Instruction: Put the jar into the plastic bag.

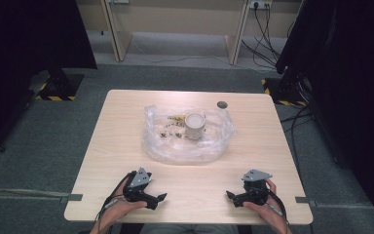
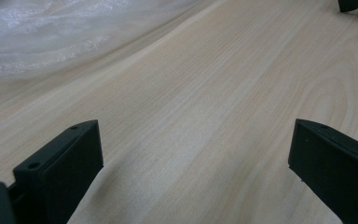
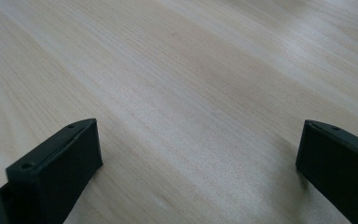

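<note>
- Table [image 1: 126,146]: pale wood-grain top, smooth and matt.
- Plastic bag [image 1: 214,141], frame centre: clear, crinkled, glossy film.
- Cup [image 1: 194,126] inside it: matt, off-white.
- Left gripper [image 2: 193,154] and right gripper [image 3: 198,154]: matt black plastic-looking jaws.

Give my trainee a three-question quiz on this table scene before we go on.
1. True or false: the left gripper holds the clear crumpled plastic bag.
2. Where does the white round cup stand: A on the bag, B on bare wood, C on the floor?
3. What lies beyond the bag, near the light wooden table's far edge?

Key: 1 false, both grippers open and empty. 2 A. 3 A small dark round disc.
</note>
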`<state>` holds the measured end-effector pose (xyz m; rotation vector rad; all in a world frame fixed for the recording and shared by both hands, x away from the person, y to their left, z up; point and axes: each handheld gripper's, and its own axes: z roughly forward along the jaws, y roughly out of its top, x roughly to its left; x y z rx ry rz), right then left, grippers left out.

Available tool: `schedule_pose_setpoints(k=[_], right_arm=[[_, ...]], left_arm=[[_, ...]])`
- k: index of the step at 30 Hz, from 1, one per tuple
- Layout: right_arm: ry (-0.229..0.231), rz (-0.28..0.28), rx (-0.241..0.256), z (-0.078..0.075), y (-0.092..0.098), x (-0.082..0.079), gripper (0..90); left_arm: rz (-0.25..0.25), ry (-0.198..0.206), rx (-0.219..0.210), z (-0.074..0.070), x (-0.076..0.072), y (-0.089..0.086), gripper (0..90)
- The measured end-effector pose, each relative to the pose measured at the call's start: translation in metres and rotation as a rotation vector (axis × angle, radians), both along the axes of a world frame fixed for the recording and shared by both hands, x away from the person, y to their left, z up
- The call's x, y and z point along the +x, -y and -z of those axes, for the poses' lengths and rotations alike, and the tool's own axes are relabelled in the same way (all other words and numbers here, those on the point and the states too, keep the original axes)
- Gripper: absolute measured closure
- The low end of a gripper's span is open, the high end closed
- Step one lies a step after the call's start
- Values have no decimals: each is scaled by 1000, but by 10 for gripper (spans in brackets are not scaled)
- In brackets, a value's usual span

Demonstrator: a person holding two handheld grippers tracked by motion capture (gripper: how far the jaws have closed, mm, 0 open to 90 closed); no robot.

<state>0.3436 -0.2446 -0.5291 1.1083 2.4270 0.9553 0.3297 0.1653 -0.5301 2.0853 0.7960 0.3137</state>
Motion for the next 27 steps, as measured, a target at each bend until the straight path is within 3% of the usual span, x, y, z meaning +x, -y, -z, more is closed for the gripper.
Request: schedule_pose_setpoints(k=[27], right_arm=[[0,0,0,0,0,0,3]], left_arm=[[1,-14,5,1,-6,-2,26]])
